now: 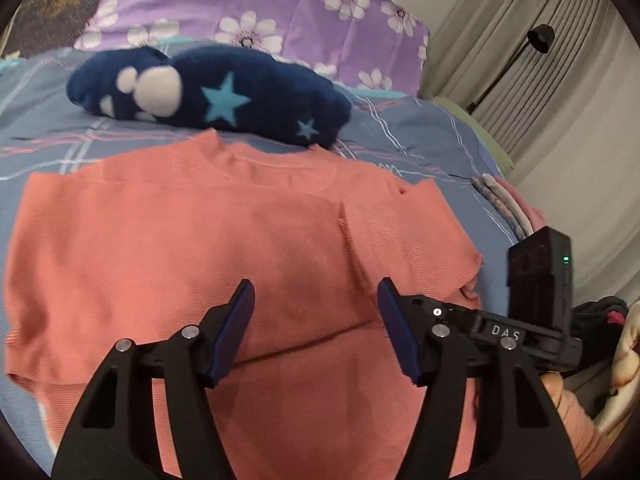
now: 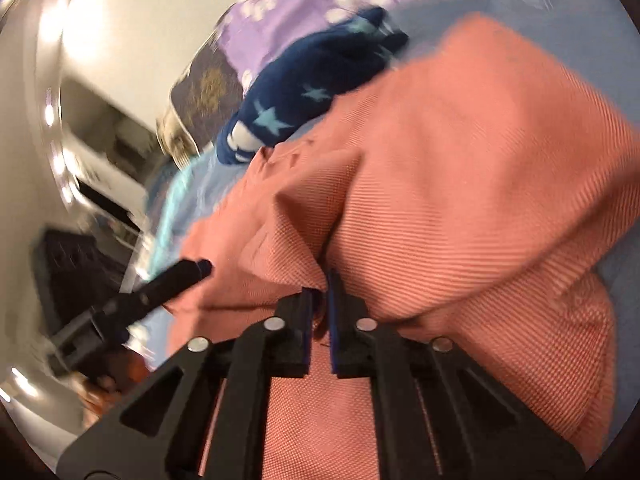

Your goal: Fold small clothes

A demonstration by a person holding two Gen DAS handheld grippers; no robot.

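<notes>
A salmon-pink shirt (image 1: pixel 192 240) lies spread on the bed with its collar toward the pillow. Its right side is lifted and folded inward. My left gripper (image 1: pixel 316 284) hovers over the shirt's lower middle, open, with nothing between its blue pads. In the right wrist view, my right gripper (image 2: pixel 320 284) is shut on a pinched fold of the shirt (image 2: pixel 460 152), and the cloth bunches up from the pads. The right gripper's black body (image 1: pixel 536 276) shows at the shirt's right edge. One finger of the left gripper (image 2: pixel 184 276) shows blurred at the left.
A navy fleece garment with stars and a white paw print (image 1: pixel 208 92) lies just beyond the collar. Behind it is a purple floral pillow (image 1: pixel 260 0). The blue plaid sheet (image 1: pixel 60 136) covers the bed. Folded clothes (image 1: pixel 504 204) sit at the right edge, by curtains and a lamp (image 1: pixel 540 38).
</notes>
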